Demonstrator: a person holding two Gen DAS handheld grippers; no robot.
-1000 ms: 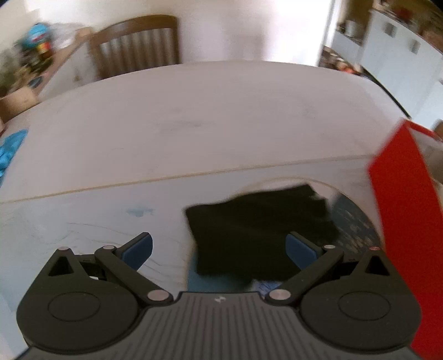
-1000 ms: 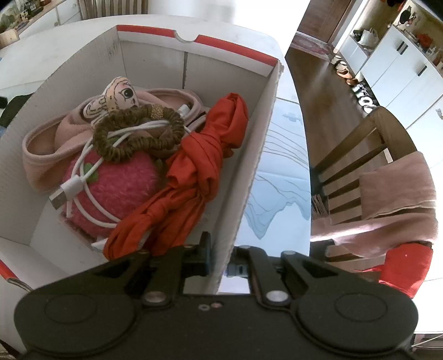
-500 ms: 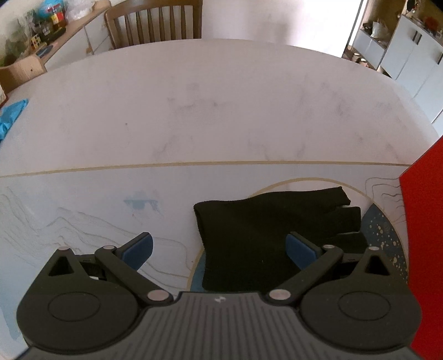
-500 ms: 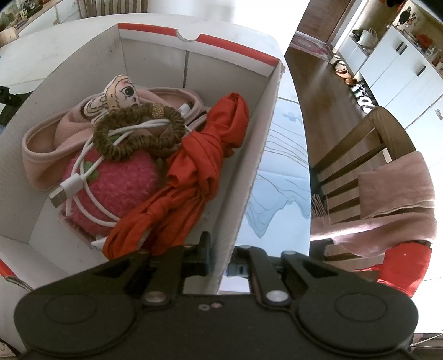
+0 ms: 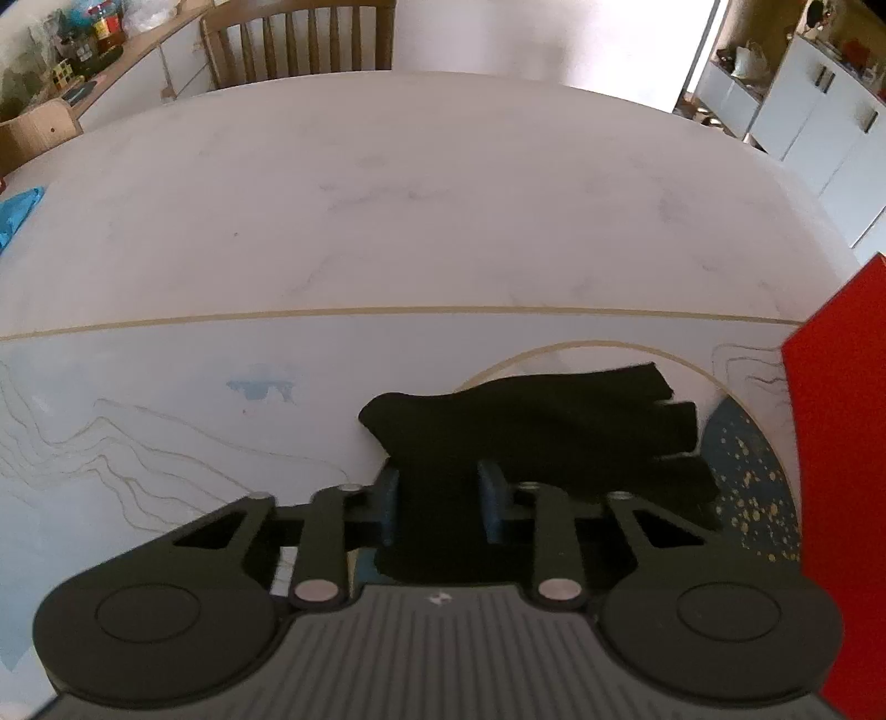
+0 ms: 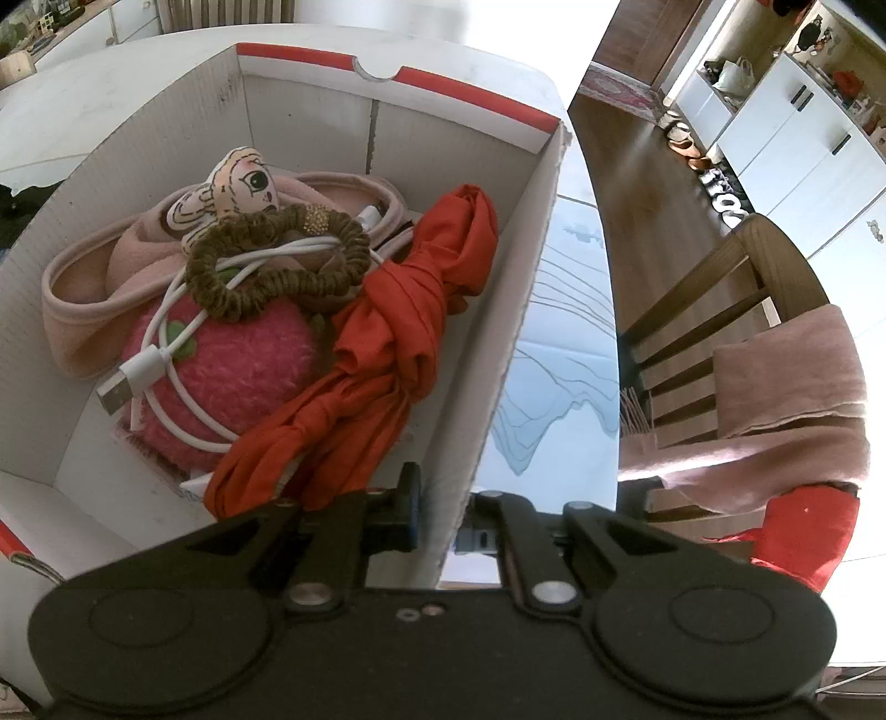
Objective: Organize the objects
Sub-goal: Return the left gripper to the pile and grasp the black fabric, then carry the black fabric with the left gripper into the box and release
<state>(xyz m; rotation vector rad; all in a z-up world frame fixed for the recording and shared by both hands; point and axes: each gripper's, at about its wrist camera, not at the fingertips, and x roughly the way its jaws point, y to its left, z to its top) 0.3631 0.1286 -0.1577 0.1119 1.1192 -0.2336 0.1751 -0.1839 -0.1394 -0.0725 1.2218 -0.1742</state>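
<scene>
A black fingerless glove (image 5: 554,421) lies on the white table (image 5: 387,221), its cuff end between the fingers of my left gripper (image 5: 437,498), which is shut on it. The red outer wall of the box (image 5: 836,471) stands at the right. My right gripper (image 6: 443,509) is shut on the right wall of the white and red cardboard box (image 6: 515,310). Inside the box lie a red cloth (image 6: 398,343), a pink fuzzy strawberry (image 6: 243,371), a white USB cable (image 6: 160,354), a brown scrunchie (image 6: 277,266), a pink headband (image 6: 83,288) and a small doll face (image 6: 232,188).
A wooden chair (image 5: 299,39) stands at the table's far side. A blue item (image 5: 16,210) lies at the far left edge. Another chair (image 6: 736,332) draped with pink cloth stands right of the box. White cabinets (image 6: 792,127) line the far wall.
My left gripper has closed from wide open onto the cuff end of the black glove. The right gripper and the box have stayed still.
</scene>
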